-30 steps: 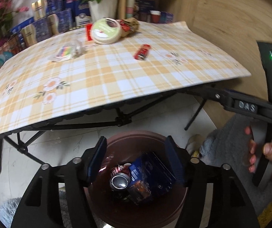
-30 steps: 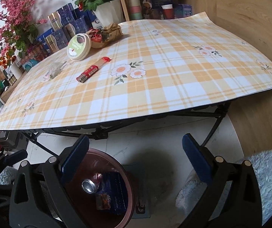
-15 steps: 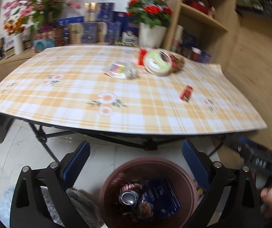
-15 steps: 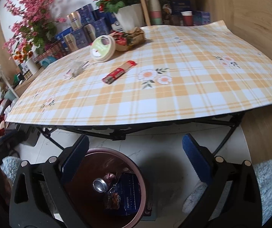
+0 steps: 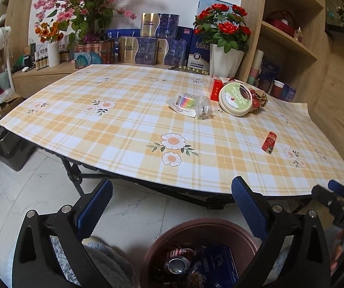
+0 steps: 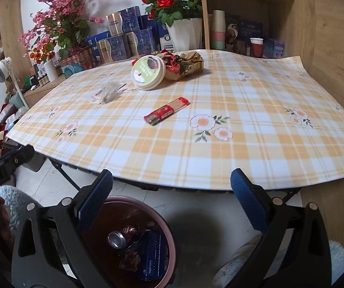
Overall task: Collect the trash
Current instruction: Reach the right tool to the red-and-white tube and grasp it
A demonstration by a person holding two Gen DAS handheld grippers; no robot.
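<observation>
The left gripper [image 5: 172, 206] is spread wide and holds nothing. The bin [image 5: 162, 247] sits on the floor below. The right gripper [image 6: 172, 201] is spread too (also holding nothing). The red wrapper [image 6: 166, 112] lies flat on the table [image 6: 256, 158], so the fingers might slide off it.
</observation>
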